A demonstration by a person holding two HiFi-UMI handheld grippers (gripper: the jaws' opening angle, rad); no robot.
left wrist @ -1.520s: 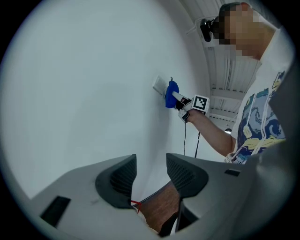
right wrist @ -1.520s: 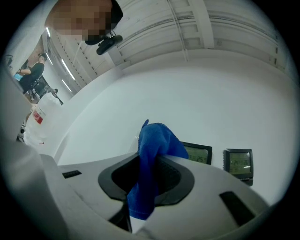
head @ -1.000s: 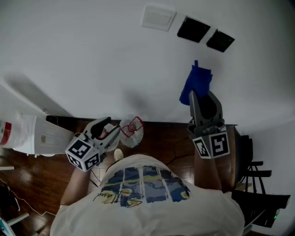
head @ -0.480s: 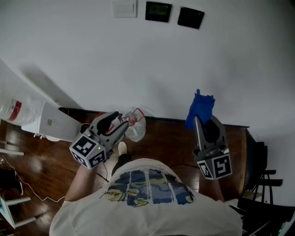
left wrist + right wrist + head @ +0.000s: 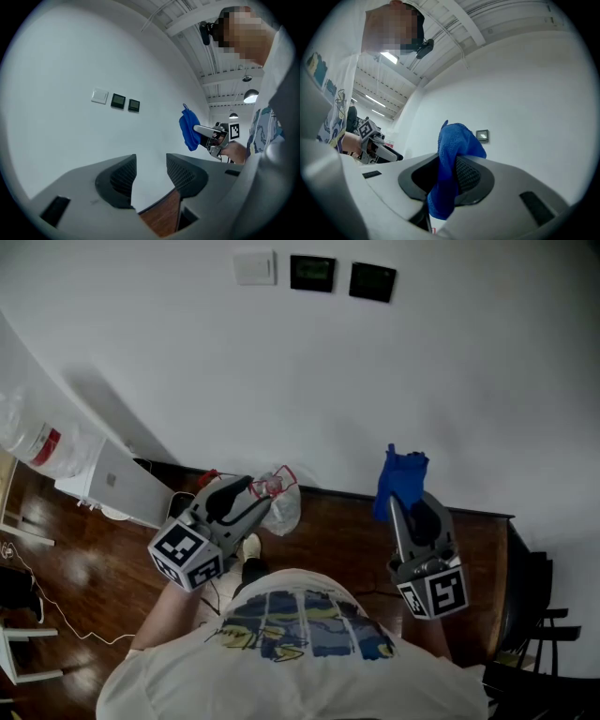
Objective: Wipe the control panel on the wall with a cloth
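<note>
Cloth (image 5: 401,482) is pinched in the right hand-held gripper (image 5: 403,504), ready to wipe the control panel (image 5: 372,282) above; left hand-held gripper (image 5: 255,498) gapes empty.

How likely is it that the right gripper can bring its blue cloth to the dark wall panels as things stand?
Probably yes. The right gripper grips the blue cloth, and only bare wall lies between it and the dark panels above; a raised arm should reach.
</note>
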